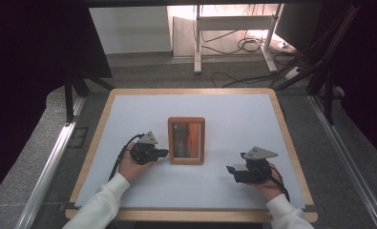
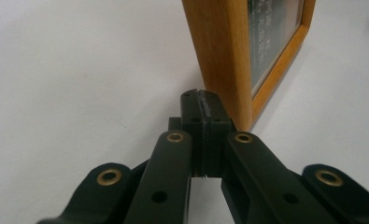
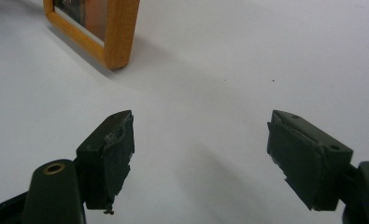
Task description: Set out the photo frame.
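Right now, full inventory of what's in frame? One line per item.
Wooden picture frame: 1, orange-brown with a dark picture behind glass, lying flat at the middle of the mat.
White mat: 1, white, covers the tabletop.
Wooden table: 1, light wood edge, under the mat.
Metal stand: 1, white, on the floor beyond the table.
Cables: several, black, on the floor at the back.
Left gripper: 1, black, shut, tip beside the frame's left edge.
Right gripper: 1, black, open, right of the frame, apart from it.
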`<control>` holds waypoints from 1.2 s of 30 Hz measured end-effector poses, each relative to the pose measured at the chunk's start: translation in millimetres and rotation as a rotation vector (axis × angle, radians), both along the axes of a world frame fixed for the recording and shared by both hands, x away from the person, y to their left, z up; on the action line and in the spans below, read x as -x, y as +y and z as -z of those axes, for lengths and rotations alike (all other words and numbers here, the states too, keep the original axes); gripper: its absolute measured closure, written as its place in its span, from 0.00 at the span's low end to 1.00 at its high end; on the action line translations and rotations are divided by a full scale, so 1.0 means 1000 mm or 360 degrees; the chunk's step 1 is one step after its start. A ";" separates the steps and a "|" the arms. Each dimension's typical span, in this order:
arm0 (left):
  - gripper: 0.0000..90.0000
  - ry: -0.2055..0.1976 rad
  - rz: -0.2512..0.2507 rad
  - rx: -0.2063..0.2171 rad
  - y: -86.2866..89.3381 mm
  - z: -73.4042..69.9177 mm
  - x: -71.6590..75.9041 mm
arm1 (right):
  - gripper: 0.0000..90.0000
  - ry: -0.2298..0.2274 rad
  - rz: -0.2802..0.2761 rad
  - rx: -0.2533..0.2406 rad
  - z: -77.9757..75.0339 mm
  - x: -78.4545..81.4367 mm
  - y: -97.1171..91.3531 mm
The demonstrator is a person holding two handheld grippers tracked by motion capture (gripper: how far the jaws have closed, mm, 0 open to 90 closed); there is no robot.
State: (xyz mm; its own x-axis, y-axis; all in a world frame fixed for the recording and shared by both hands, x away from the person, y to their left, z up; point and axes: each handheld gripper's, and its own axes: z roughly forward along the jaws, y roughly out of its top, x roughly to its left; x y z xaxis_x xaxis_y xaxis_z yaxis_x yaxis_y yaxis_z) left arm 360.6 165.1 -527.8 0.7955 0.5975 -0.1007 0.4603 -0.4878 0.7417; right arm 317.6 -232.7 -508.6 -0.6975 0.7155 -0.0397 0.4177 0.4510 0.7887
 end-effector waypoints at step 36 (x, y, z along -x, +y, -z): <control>0.36 0.0024 -0.0434 0.0133 0.059 0.000 0.033 | 0.25 -0.0078 0.0195 -0.0071 0.006 -0.022 -0.032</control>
